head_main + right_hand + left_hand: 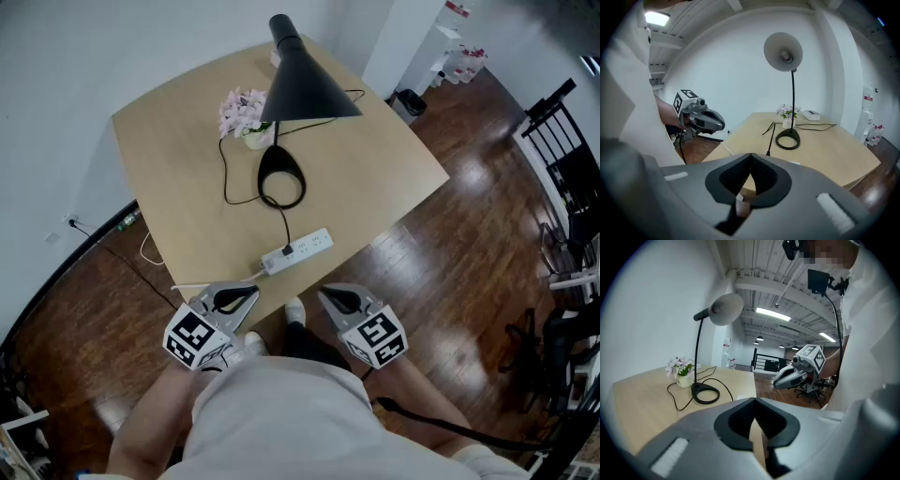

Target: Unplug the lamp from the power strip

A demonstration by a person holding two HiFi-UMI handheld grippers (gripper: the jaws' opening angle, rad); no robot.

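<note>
power strip (300, 249) lies lengthwise along the table's (394, 178) near edge.

Power strip (298, 251) sockets — too small to tell, chair (572, 183) cut by right edge

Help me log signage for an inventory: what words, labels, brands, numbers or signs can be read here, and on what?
No text can be read in any view.
Cubes on the left gripper and right gripper: black-and-white square marker patterns, no letters.
The red wall sign: too small to read.
The power strip: no print legible.
</note>
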